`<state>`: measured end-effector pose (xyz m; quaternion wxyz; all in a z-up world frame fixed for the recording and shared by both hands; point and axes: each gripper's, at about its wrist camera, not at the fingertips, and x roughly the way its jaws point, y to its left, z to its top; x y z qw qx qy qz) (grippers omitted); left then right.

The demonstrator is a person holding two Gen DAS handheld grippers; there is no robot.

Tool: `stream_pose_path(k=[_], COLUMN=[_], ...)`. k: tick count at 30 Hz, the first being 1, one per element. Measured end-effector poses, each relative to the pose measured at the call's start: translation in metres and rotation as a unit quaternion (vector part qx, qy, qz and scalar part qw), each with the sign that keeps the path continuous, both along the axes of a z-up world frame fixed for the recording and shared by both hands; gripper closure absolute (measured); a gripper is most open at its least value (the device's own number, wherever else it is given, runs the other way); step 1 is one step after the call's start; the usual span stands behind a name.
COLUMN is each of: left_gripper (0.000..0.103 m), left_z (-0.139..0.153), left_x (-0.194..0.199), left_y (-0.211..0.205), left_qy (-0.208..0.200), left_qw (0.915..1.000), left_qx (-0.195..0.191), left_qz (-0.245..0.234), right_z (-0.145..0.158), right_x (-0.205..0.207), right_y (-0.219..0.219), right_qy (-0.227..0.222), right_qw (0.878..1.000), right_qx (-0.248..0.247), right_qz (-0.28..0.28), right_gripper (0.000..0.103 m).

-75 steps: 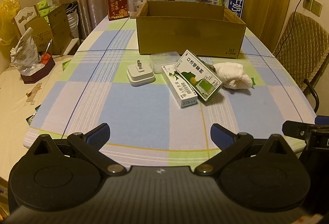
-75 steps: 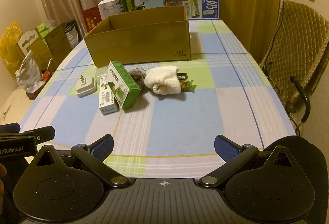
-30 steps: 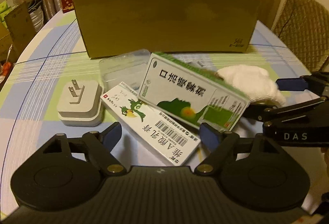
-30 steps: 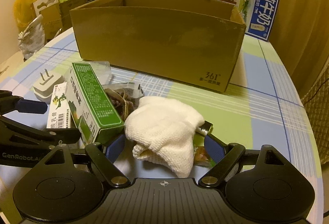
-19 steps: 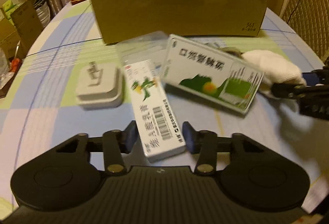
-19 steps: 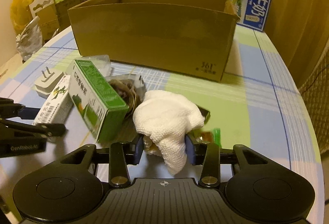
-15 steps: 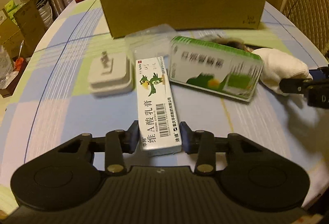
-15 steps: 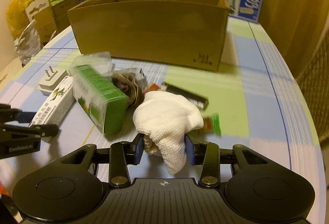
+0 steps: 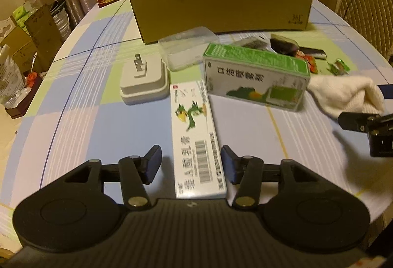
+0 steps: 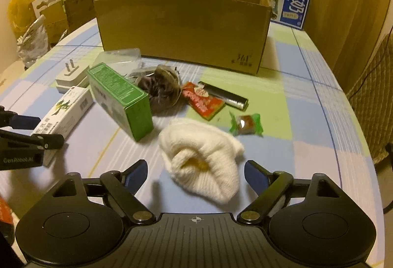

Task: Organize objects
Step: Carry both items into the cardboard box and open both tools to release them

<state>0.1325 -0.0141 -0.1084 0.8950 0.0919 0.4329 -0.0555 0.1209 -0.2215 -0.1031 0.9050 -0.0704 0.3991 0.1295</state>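
Note:
A long white medicine box [image 9: 196,135] lies flat on the checked tablecloth between the spread fingers of my left gripper [image 9: 191,164], which is open; the left pad stands clear of it. A cream knitted cloth [image 10: 203,160] lies on the table between the wide-apart fingers of my right gripper [image 10: 196,173], also open. A green medicine box [image 9: 255,76] lies behind the white one. Beside it are a white plug adapter [image 9: 143,78] and a clear plastic case [image 9: 186,47]. The open cardboard box [image 10: 181,22] stands behind everything.
Behind the cloth lie a dark bundle [image 10: 162,88], a red snack packet [image 10: 203,101], a black cylinder [image 10: 226,96] and a green-wrapped sweet [image 10: 246,124]. Cartons stand behind the cardboard box. A woven chair [image 9: 366,2] is at the right table edge.
Both grippers were shut, the left on the white box and the right on the cloth; both have opened and let go. The cloth now lies nearer the front, uncovering the small items behind it.

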Motion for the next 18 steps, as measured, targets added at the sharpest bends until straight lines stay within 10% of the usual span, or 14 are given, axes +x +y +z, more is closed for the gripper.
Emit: stream_pose_path(k=[10,18], left_gripper=[0.054,0.07], left_z=[-0.007,-0.004], left_x=[0.019,0.018], left_y=[-0.003,-0.001], left_qy=[-0.009,-0.002], left_qw=[0.9999,0.9999], left_qx=[-0.005,-0.017], left_qz=[-0.002,-0.001], right_z=[-0.008,-0.009], right_x=[0.011,0.013], right_y=[0.005,0.004], right_qy=[-0.005,-0.004], right_qw=[1.0,1.0], right_qx=[-0.007,-0.012], right_qz=[0.005,-0.008], right_gripper=[0.021,0.06])
